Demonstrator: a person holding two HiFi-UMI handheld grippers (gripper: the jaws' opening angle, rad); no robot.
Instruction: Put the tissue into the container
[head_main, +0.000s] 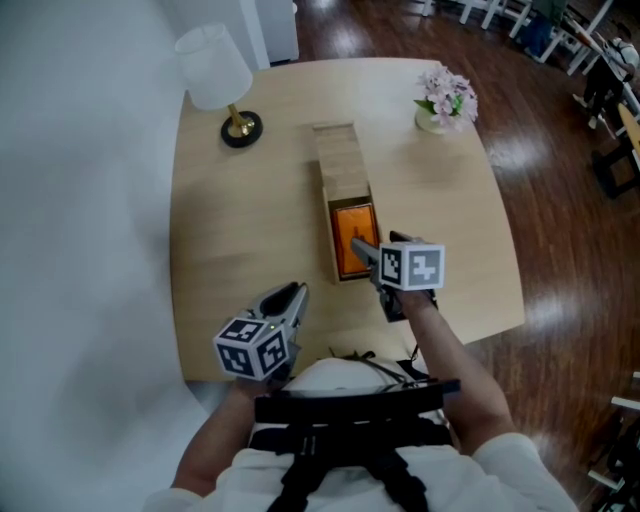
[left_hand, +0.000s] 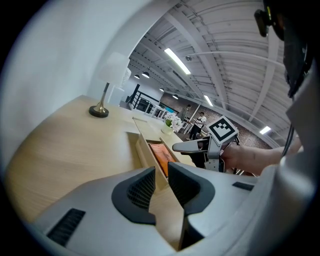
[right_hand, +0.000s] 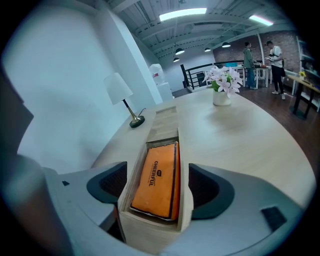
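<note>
Orange is the colour of the tissue pack (head_main: 352, 235), and it lies flat inside the long wooden box (right_hand: 150, 230) in the middle of the table (head_main: 230, 220). The pack sits in the near half of the box, where the top is open. A wooden lid (head_main: 338, 150) covers the far half. The box lies flat on the table and points from near to far. The right tongs (head_main: 368, 257) hang just over the near end of the box. Their two jaws are spread wide, one on each side of the box, and they do not squeeze it or hold anything. The left tongs (head_main: 290, 298) are at the near edge of the table, to the left of the box and apart from it. Their jaws are only a little bit apart, and nothing is between them. A white lamp (head_main: 213, 65) stands in the far left corner of the table. A small pot of pink flowers (head_main: 447, 95) stands in the far right corner.
</note>
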